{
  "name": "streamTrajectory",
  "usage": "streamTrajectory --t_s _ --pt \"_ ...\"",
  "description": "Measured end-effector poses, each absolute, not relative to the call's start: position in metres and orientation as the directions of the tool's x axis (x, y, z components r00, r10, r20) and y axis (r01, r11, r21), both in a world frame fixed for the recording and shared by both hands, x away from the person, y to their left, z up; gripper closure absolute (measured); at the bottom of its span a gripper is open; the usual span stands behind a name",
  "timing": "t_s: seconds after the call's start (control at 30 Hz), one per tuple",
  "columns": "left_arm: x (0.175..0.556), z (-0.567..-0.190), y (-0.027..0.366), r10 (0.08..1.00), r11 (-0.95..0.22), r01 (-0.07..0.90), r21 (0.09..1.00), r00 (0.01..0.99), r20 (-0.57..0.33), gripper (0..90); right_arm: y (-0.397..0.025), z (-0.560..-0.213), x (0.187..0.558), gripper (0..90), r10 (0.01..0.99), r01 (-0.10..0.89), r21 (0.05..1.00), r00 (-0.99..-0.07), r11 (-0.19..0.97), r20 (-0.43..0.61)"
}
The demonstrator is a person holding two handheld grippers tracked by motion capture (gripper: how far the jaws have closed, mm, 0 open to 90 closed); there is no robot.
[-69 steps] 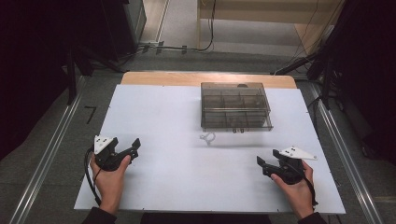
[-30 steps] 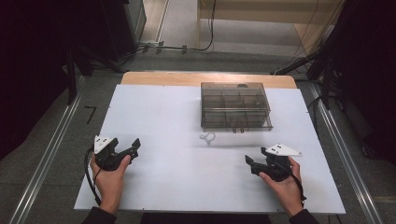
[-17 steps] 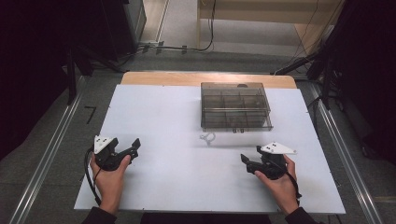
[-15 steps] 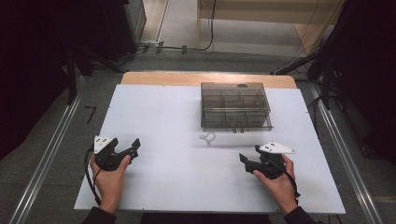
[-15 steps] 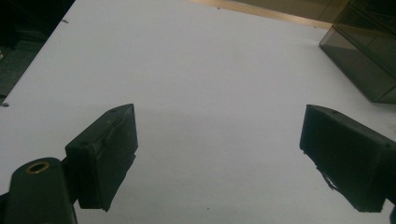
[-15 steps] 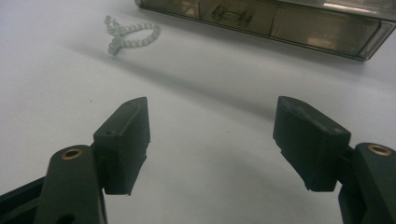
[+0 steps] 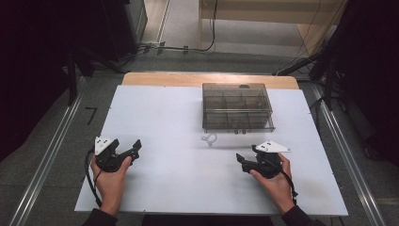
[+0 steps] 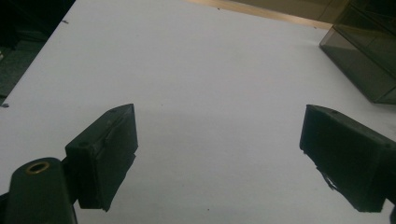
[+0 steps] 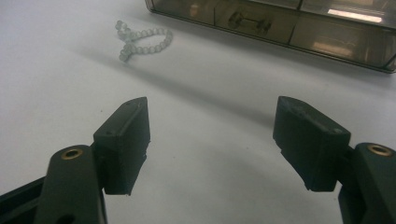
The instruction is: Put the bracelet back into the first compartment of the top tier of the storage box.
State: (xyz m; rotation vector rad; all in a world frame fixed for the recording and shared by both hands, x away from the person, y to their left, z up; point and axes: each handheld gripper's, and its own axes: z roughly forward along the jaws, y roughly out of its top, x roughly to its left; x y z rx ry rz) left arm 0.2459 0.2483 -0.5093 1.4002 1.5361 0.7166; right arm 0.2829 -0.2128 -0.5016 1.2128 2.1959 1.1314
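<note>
The right gripper (image 7: 241, 161) has slid left and a little forward across the white table (image 7: 164, 113) since the earlier frames, and now sits nearer the bead bracelet (image 7: 209, 139), its jaws spread wide with nothing between them. In the right gripper view the bracelet (image 9: 140, 41) lies as a small loop of pale beads ahead and to the left of the jaws, apart from them and just in front of the smoky compartment box (image 9: 280, 23); something dark sits in one compartment, perhaps a small fitting, too dim to tell. The left gripper (image 7: 132, 149) has not moved, its jaws likewise wide open over bare table.
</note>
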Motion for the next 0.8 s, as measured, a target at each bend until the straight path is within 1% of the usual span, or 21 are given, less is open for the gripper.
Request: streamTrajectory --t_s 0.8 --pt "0.247 -0.51 0.248 0.971 0.182 0.446 0.876 0.06 -0.232 11.8 -0.178 -0.507 0.297 27.2 0.809 0.507 0.795 -0.587 0.332 0.037"
